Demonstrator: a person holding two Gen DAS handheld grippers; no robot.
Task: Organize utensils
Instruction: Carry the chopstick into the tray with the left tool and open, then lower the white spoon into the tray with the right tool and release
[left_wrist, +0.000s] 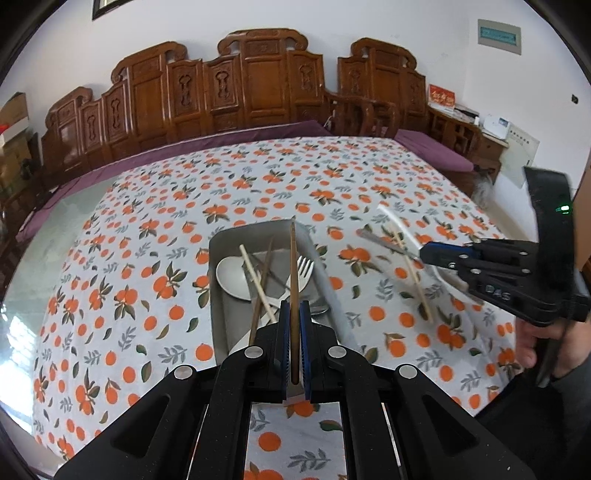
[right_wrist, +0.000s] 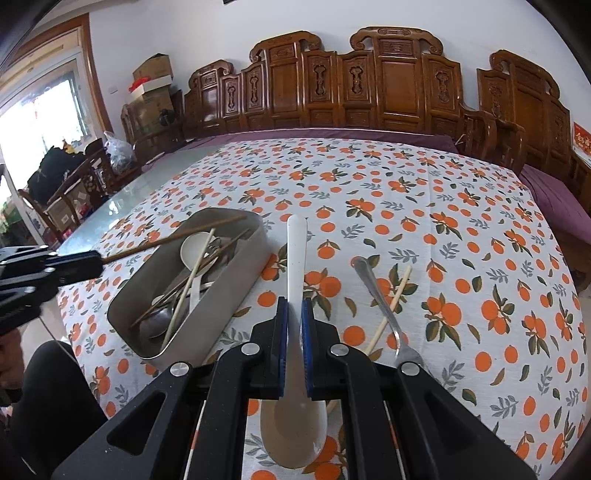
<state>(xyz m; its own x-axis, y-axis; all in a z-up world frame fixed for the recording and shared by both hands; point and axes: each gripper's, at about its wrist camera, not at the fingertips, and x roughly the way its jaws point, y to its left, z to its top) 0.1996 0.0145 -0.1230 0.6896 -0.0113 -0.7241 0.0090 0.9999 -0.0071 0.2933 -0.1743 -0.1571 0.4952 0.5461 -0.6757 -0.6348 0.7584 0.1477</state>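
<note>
Roughly halfway, I'd judge: the tray (right_wrist: 236, 273) left of centre already holds mixed utensils. My left gripper (left_wrist: 294, 334) is clamped on a brown chopstick (left_wrist: 293, 280) pointing up-frame over the tray. My right gripper (right_wrist: 294, 341) pinches a white spoon (right_wrist: 295, 266), handle up-frame, bowl toward camera. A fork (right_wrist: 380, 302) and pale chopstick (right_wrist: 393, 302) lie loose at lower right, both slanted.

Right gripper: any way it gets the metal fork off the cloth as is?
Probably not yet. The right gripper is shut on the white spoon, so its jaws are occupied; the fork itself lies unobstructed on the tablecloth.
</note>
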